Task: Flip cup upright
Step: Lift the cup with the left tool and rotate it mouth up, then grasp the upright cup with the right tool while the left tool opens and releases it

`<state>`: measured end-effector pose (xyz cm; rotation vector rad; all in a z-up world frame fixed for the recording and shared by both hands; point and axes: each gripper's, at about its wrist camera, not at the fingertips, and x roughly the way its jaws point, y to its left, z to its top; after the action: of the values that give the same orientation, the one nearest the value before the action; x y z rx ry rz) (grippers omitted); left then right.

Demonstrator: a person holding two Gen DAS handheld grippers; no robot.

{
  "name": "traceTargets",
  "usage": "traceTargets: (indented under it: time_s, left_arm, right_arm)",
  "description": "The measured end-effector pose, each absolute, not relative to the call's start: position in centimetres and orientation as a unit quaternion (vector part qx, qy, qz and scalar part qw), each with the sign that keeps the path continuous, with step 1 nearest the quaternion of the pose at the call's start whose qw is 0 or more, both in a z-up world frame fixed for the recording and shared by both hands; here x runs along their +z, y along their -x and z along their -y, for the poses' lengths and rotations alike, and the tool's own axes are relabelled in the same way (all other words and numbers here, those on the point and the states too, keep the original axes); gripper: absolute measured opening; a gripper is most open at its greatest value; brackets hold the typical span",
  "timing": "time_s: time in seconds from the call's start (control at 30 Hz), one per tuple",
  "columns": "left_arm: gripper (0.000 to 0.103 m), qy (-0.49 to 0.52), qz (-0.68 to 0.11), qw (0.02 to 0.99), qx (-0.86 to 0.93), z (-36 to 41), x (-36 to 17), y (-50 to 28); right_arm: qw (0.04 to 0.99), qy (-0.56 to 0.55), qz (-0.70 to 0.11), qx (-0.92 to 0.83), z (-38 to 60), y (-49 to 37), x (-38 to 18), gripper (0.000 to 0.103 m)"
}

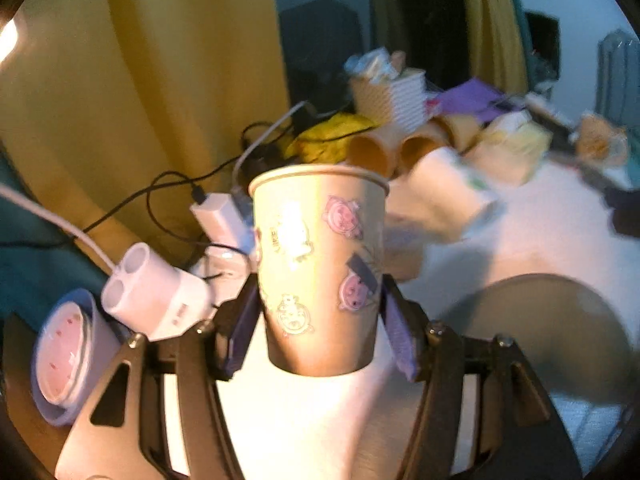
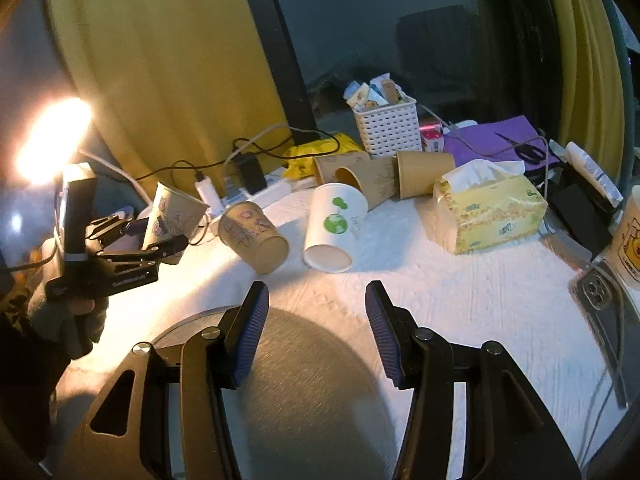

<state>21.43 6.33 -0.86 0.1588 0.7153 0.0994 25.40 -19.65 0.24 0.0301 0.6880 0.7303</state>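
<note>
My left gripper [image 1: 320, 316] is shut on a paper cup with pink pig stickers [image 1: 320, 264], rim up and nearly upright, held just above the white cloth. The right wrist view shows the same cup [image 2: 172, 216] tilted a little in that gripper [image 2: 154, 236] at the far left. My right gripper [image 2: 316, 320] is open and empty over a grey round mat [image 2: 312, 392]. Another sticker cup [image 2: 252, 236] and a white cup with a green logo [image 2: 334, 226] lie on their sides ahead of it.
Brown cups [image 2: 420, 172] lie on their sides near a white basket [image 2: 388, 128]. A yellow tissue box [image 2: 488, 208], a phone [image 2: 600, 292], chargers and cables [image 2: 248, 172] crowd the table's back and right. A pink-lidded tub [image 1: 64, 356] sits at the left.
</note>
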Motion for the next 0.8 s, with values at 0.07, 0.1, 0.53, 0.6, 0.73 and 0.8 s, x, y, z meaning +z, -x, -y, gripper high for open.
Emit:
traceTargets:
  time_s: [0.07,0.1,0.53,0.6,0.73,0.8]
  left_arm:
    - [0.059,-0.066,-0.337,0.939,0.031,-5.0,-0.4,-20.0]
    - [0.059,-0.06,-0.333,0.941,0.02,-4.3,-0.2,-19.4]
    - [0.059,0.008,-0.279,0.958,-0.06,2.8,-0.5,-9.8]
    - [0.059,0.013,-0.261,0.962,-0.081,3.3,-0.9,-8.4]
    - [0.059,0.002,-0.249,0.964,-0.095,3.8,-2.0,-6.8]
    - [0.059,0.02,-0.247,0.963,-0.106,3.5,-2.5,-6.3]
  right_arm:
    - [0.876,-0.014,-0.327,0.354,19.8,-24.2,0.5,0.053]
    - [0.876,-0.015,-0.325,0.355,19.9,-23.6,0.6,0.053]
    - [0.867,-0.035,-0.31,0.387,21.8,-16.5,0.8,0.067]
    - [0.866,-0.036,-0.31,0.392,21.9,-15.5,0.8,0.067]
    - [0.858,-0.04,-0.308,0.409,22.2,-13.4,0.9,0.068]
    - [0.852,-0.041,-0.307,0.423,21.9,-12.3,1.2,0.069]
